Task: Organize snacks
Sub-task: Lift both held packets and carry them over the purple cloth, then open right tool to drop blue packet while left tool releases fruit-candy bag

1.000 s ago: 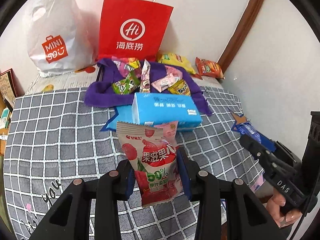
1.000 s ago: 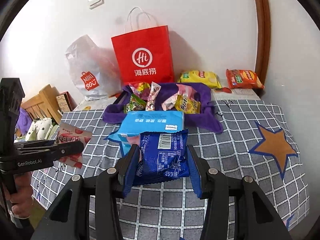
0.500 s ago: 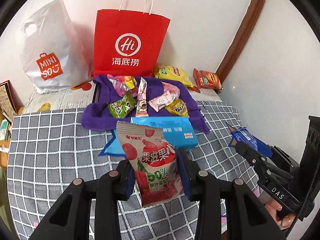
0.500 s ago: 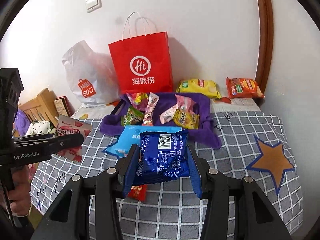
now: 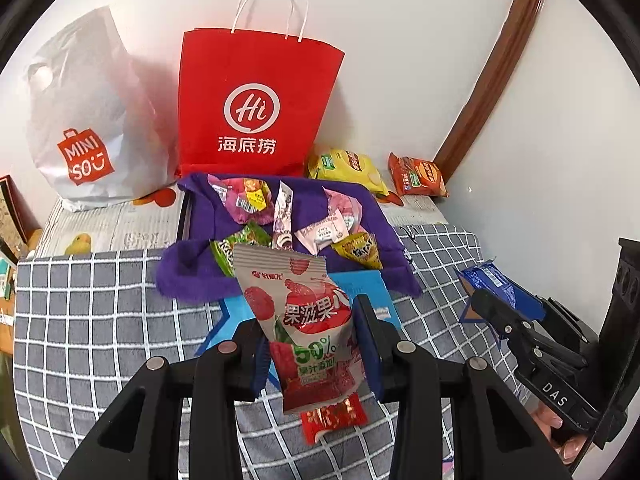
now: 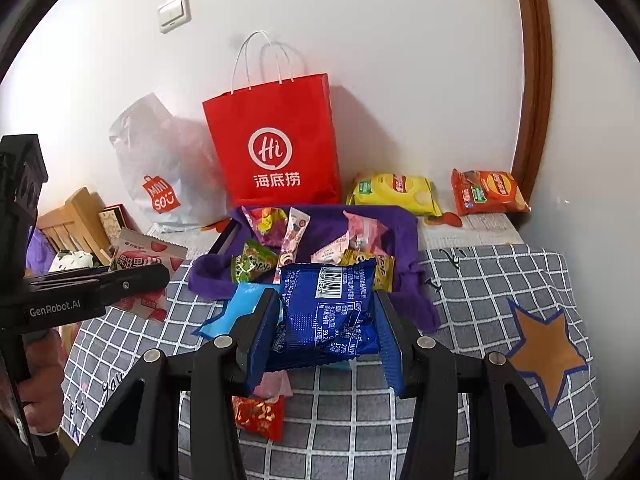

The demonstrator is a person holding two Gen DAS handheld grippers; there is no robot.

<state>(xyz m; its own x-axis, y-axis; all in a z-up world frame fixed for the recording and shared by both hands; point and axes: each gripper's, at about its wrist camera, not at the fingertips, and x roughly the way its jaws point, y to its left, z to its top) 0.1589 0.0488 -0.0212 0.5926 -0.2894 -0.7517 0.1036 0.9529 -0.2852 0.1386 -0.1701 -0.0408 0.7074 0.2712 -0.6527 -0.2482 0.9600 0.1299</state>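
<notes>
Both claws have lifted since a second ago. The left claw [image 5: 312, 354] grips the strawberry pouch [image 5: 306, 320], the right claw [image 6: 324, 330] the blue packet [image 6: 332, 312], above the checked bed [image 6: 480, 280]. They seem headed for the far purple cloth [image 5: 192, 276].

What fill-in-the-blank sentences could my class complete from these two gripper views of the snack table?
1. The left gripper is shut on a ____ fruit snack pouch.
2. The right gripper is shut on a ____ packet with a barcode.
3. Loose candies lie on a ____ cloth.
4. The paper bag standing against the wall is ____.

Missing words: red and white; blue; purple; red
</notes>
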